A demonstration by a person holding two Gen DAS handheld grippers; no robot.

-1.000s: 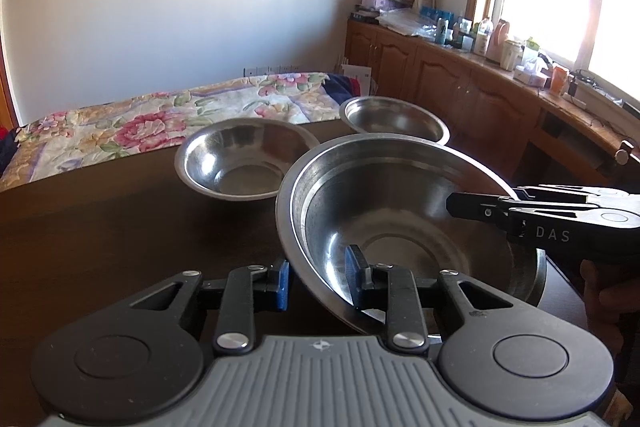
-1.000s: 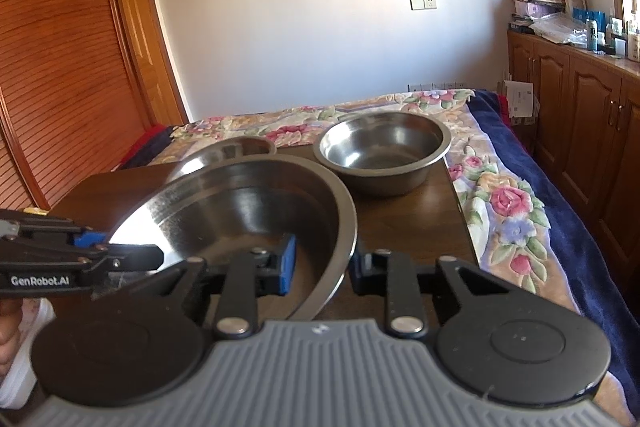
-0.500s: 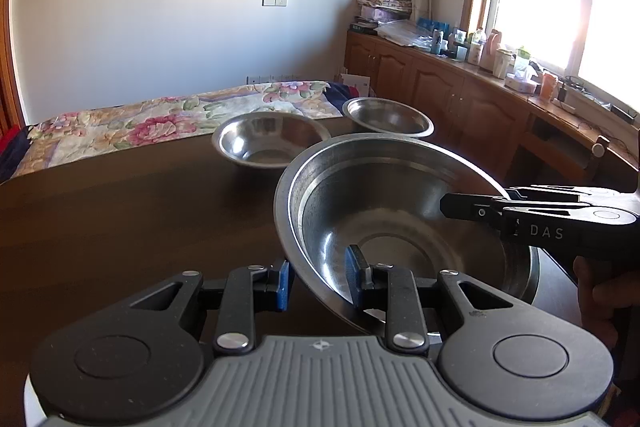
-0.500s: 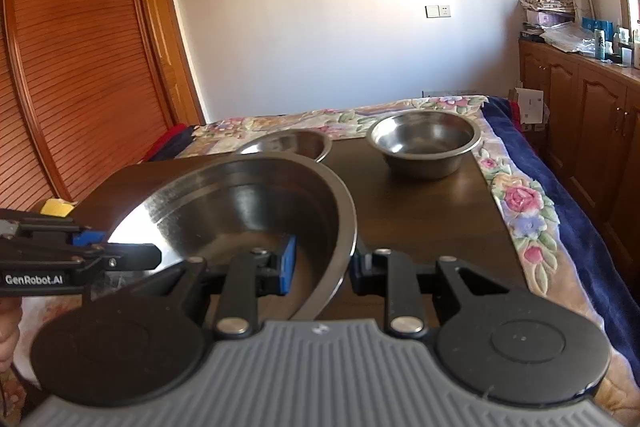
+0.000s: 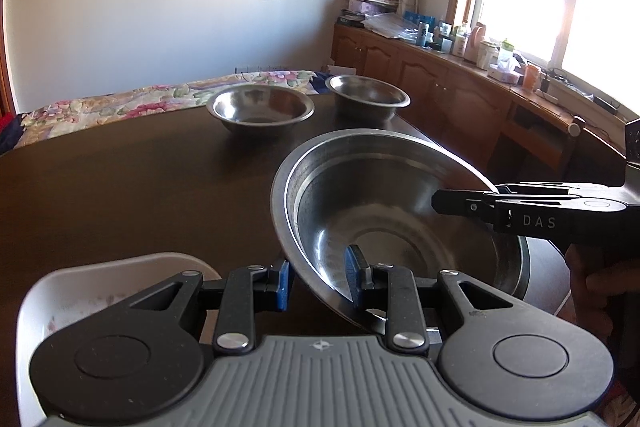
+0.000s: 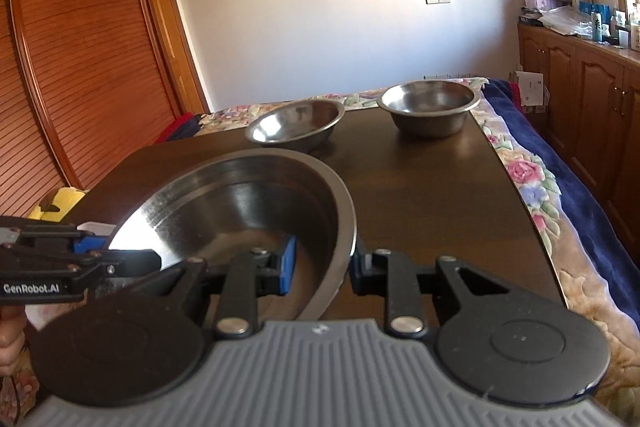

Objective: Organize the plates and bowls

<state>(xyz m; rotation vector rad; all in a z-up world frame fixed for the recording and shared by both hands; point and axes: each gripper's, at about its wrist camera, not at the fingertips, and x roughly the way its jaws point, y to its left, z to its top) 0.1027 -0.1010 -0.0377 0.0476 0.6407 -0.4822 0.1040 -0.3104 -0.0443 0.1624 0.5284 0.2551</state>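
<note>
Left wrist view: dark wooden table point(image 5: 120, 187) seen across its top.
Left gripper point(image 5: 318, 281): its two blue-padded fingers straddle the near-left rim of the basin, one pad outside the wall, one inside, pinching the rim.
Basin point(image 5: 380, 211): large steel one, tilted, in the near right of the view over the table's edge.
Right gripper point(image 5: 440, 201): comes in from the right, its black fingers lying across the basin's right rim; a hand point(image 5: 596, 279) holds its grip below.
Left bowl point(image 5: 260, 109): steel, upright on the far part of the table.
Right bowl point(image 5: 367, 97): steel, upright, just beside the left bowl near the far right corner.
White dish point(image 5: 100, 291): at the bottom left, partly hidden behind the gripper body.

Right wrist view: same table point(image 6: 440, 187), with a floral bedspread point(image 6: 532, 179) along its right edge.
Right gripper point(image 6: 324, 267): fingers nip the basin's point(image 6: 248, 203) near-right rim, blue pad inside, black one outside.
Left gripper point(image 6: 152, 259): reaches in from the left onto the opposite rim.
Left bowl point(image 6: 296, 125) and right bowl point(image 6: 430, 105): both upright at the far end, apart from the basin.
</note>
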